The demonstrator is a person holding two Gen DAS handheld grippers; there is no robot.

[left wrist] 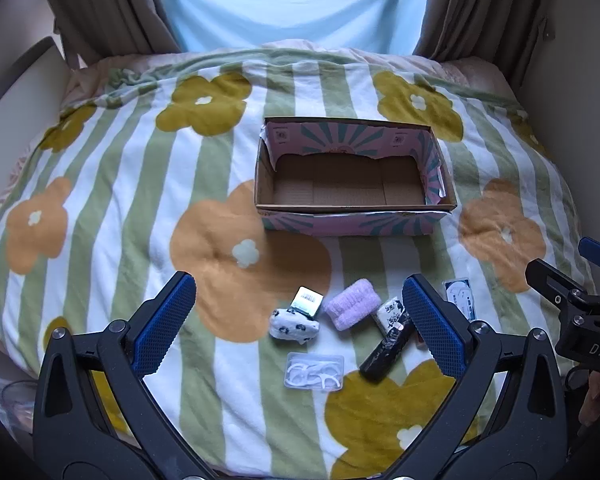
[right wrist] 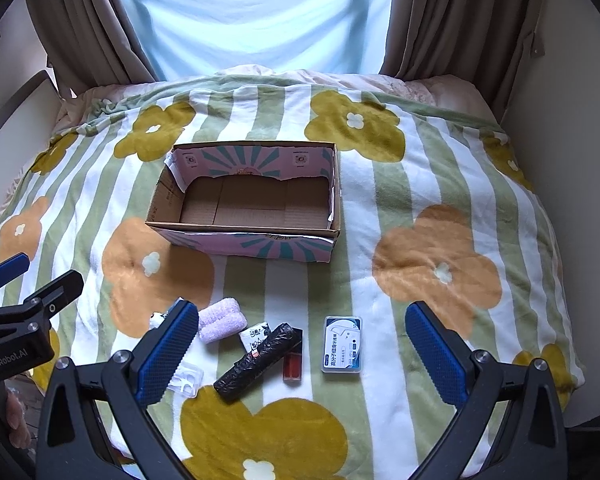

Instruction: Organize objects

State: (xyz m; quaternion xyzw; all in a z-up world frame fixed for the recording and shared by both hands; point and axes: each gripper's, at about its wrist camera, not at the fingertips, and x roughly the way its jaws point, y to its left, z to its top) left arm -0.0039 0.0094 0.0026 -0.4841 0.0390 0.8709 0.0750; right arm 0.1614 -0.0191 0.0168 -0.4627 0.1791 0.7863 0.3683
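An empty pink-and-teal cardboard box (left wrist: 352, 222) (right wrist: 260, 246) sits mid-bed. Nearer me lie small items: a white cow-print sock roll (left wrist: 294, 326), a shiny packet (left wrist: 308, 300), a lilac towel roll (left wrist: 352, 308) (right wrist: 222, 320), a tissue pack (left wrist: 390, 312) (right wrist: 256, 334), a black bag roll (left wrist: 386, 354) (right wrist: 258, 362), a clear floss-pick case (left wrist: 315, 370) (right wrist: 186, 378), a red vial (right wrist: 292, 368) and a white-blue floss box (right wrist: 342, 344) (left wrist: 460, 298). My left gripper (left wrist: 300, 320) hovers open over the socks and towel. My right gripper (right wrist: 302, 346) hovers open above the vial, holding nothing.
A striped flower-print blanket (left wrist: 120, 200) (right wrist: 440, 200) covers the bed. Brown curtains (left wrist: 100, 8) (right wrist: 440, 16) frame a bright window behind. A chair back (left wrist: 20, 76) stands at the left; walls close in at both sides.
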